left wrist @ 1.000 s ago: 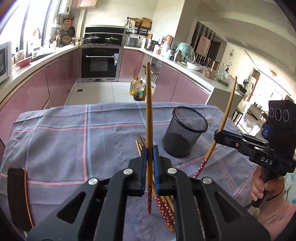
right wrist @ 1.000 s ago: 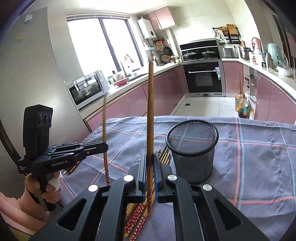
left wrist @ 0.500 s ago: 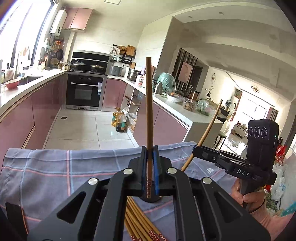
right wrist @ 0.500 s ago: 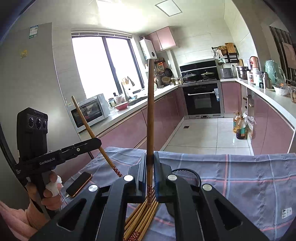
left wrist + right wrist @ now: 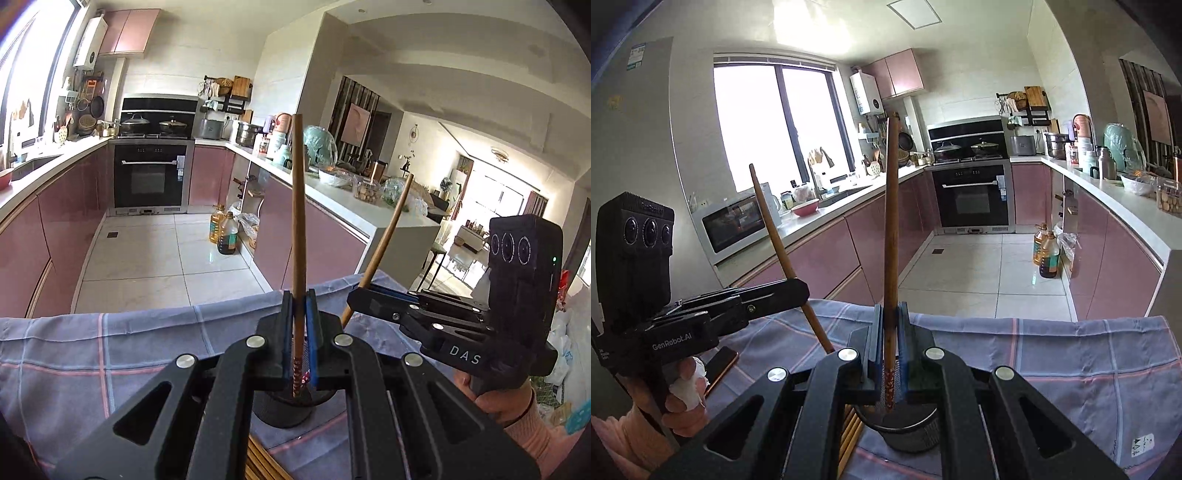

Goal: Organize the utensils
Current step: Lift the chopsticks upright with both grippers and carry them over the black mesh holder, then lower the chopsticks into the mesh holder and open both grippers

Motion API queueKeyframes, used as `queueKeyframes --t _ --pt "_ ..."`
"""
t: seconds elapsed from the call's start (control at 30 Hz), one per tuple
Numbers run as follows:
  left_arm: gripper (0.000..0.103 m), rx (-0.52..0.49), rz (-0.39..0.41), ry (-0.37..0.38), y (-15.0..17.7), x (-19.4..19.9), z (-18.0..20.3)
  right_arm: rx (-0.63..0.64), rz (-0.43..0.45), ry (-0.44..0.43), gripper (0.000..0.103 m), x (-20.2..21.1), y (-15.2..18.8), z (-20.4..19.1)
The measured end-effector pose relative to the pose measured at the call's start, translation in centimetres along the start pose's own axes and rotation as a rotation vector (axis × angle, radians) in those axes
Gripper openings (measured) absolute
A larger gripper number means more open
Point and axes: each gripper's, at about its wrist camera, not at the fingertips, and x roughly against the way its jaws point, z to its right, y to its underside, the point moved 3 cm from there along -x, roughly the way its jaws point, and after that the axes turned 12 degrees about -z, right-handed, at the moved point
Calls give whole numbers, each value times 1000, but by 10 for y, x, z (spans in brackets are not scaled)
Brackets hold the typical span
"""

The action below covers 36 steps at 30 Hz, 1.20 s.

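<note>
My left gripper [image 5: 299, 306] is shut on a wooden chopstick [image 5: 297, 206] held upright, its red patterned end over the black mesh cup [image 5: 284, 410]. My right gripper [image 5: 890, 317] is shut on another chopstick [image 5: 891, 221], also upright, its patterned end in the mouth of the mesh cup [image 5: 905, 432]. In the left wrist view the right gripper [image 5: 356, 295] shows at right with its tilted chopstick [image 5: 384, 247]. In the right wrist view the left gripper [image 5: 801, 288] shows at left with its chopstick [image 5: 779, 240]. Several loose chopsticks [image 5: 849, 432] lie on the cloth beside the cup.
The table carries a grey checked cloth [image 5: 1071, 354]. A phone [image 5: 720, 365] lies near its left edge. Beyond the table's far edge is the kitchen floor with oil bottles [image 5: 1047, 254], pink cabinets and an oven [image 5: 973, 195].
Both grippers have risen and tipped up, bringing their chopsticks in over the mesh cup. The cup now sits directly under both grippers and the patterned ends point into it.
</note>
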Motion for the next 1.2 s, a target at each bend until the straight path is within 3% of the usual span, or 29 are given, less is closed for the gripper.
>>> queueKeyframes --t 0.33,0.5,0.67,0.9,1.07,1.13,1.2 --pt "7 -24 -201 10 30 -64 -12 7 -169 20 6 -45 20 2" --pt "7 -9 -241 8 38 -78 -20 -20 -212 24 6 -60 20 7" --pt "8 4 -246 -11 36 -84 -23 -42 -217 25 7 -69 16 10" --pt "25 28 -214 -33 36 -81 -29 -58 -198 27 10 -70 14 8" --pt "35 50 -158 -61 45 -61 -35 -59 -160 27 18 -57 19 5" --pt "47 51 -126 -86 49 -49 -38 -43 -137 5 23 -46 22 -1" --pt "50 51 -102 -101 56 -37 -42 -15 -114 -20 28 -33 27 -11"
